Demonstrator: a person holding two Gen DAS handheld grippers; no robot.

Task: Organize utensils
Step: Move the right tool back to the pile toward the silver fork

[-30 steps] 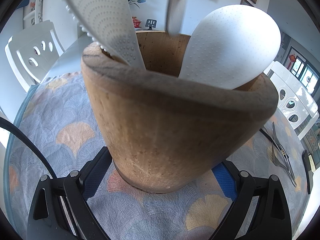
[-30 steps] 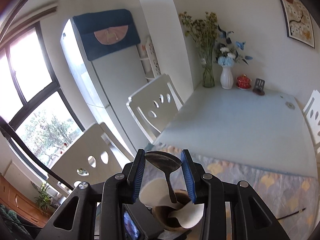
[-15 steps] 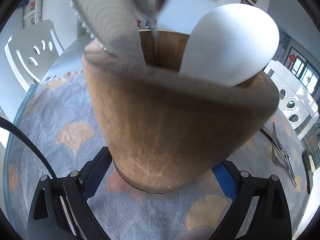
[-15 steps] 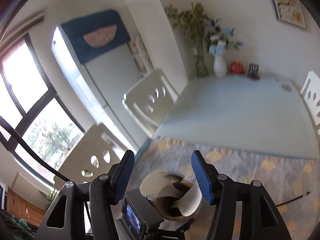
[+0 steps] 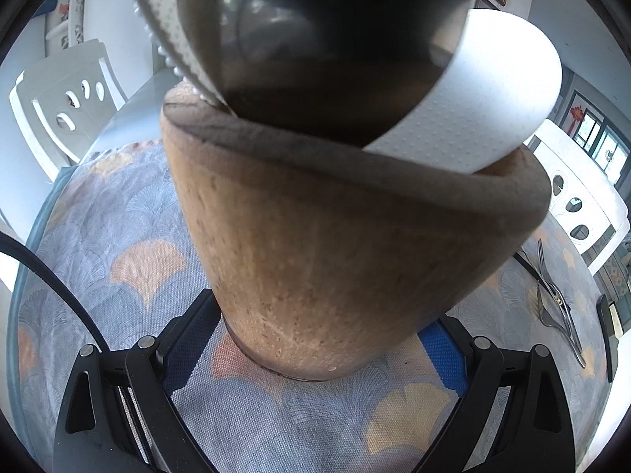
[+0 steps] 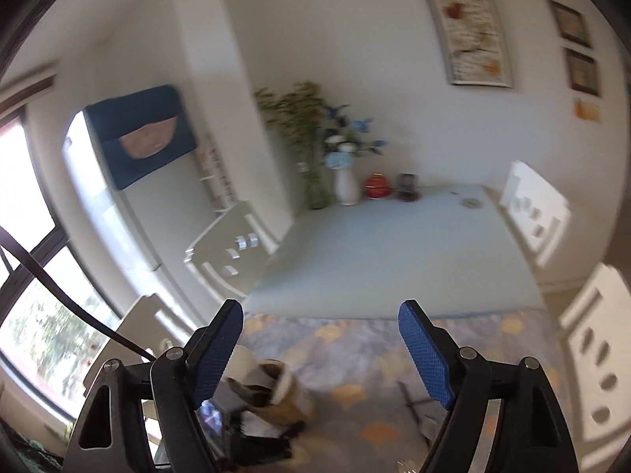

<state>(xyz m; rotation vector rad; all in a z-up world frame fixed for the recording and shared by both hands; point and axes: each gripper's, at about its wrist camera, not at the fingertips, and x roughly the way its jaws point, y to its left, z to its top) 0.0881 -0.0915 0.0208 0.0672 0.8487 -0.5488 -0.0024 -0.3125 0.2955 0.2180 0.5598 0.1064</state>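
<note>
Fan-patterned cloth (image 5: 130,236) covers the near end of the dining table (image 6: 394,244). At its near edge, the left gripper (image 5: 315,349) clamps the base of the cork utensil holder (image 5: 335,244); two white rice paddles (image 5: 493,102) and a metal ladle (image 5: 323,39) stand in it. Forks (image 5: 552,299) lie toward the right edge. Right gripper (image 6: 321,349) hovers above, jaws just opening wide, nothing between. Farther off: bare tabletop, white chairs (image 6: 224,252), vases (image 6: 347,185) at the far edge, wall beyond.

White walls (image 6: 355,39), framed pictures (image 6: 473,27), bright window (image 6: 27,276), white chairs (image 6: 232,248)
</note>
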